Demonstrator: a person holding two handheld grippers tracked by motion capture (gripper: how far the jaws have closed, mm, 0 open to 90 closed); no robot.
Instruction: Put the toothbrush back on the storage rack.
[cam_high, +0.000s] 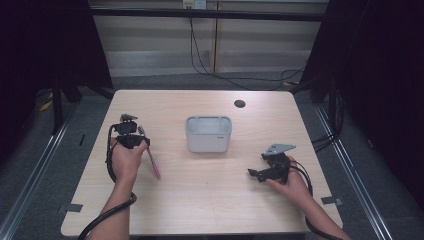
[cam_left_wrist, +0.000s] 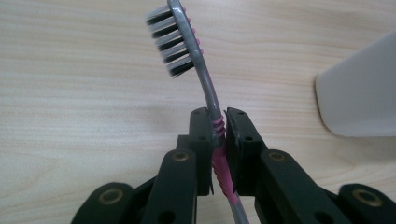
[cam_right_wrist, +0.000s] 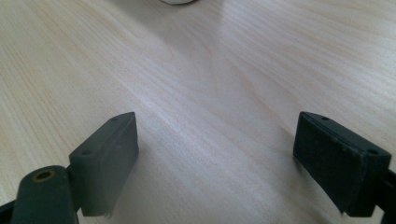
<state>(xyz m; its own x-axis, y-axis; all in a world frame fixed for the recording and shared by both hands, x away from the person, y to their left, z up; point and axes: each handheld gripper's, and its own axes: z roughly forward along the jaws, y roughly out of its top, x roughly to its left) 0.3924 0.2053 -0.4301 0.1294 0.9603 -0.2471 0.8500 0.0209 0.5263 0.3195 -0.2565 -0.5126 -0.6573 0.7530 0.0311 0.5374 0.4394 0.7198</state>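
Black jaws of my left tool (cam_left_wrist: 218, 140) are right up against the lens in the left gripper view, clamped tight on the toothbrush (cam_left_wrist: 205, 88). They've got it by the pink ribbed grip section, with the grey neck and the black-and-white bristle head sticking out past the jaw tips and the pink tail running back under the tool.

From the high view, the left tool (cam_high: 131, 131) sits over the left part of the worktop (cam_high: 210, 200), and the toothbrush (cam_high: 152, 162) hangs off it with its long axis slanting: head up by the jaws, pink handle trailing down toward my side of the worktop. It looks lifted clear of the wood, though I can't be totally sure the tail end isn't grazing it.

What matters for the next move: the white holder cup (cam_high: 208, 134) stands in the middle of the worktop, to the right of the brush and a touch farther from me. You can also see its corner at the right edge of the left gripper view (cam_left_wrist: 359, 88). My guess is the brush goes in there, so it'd need to travel right and get tipped upright, since it lies nowhere near vertical now. Left hand is clearly the one for it.

Right tool (cam_high: 265, 167) is parked on the right side, well apart from the cup, jaws spread wide with nothing but bare wood between them.
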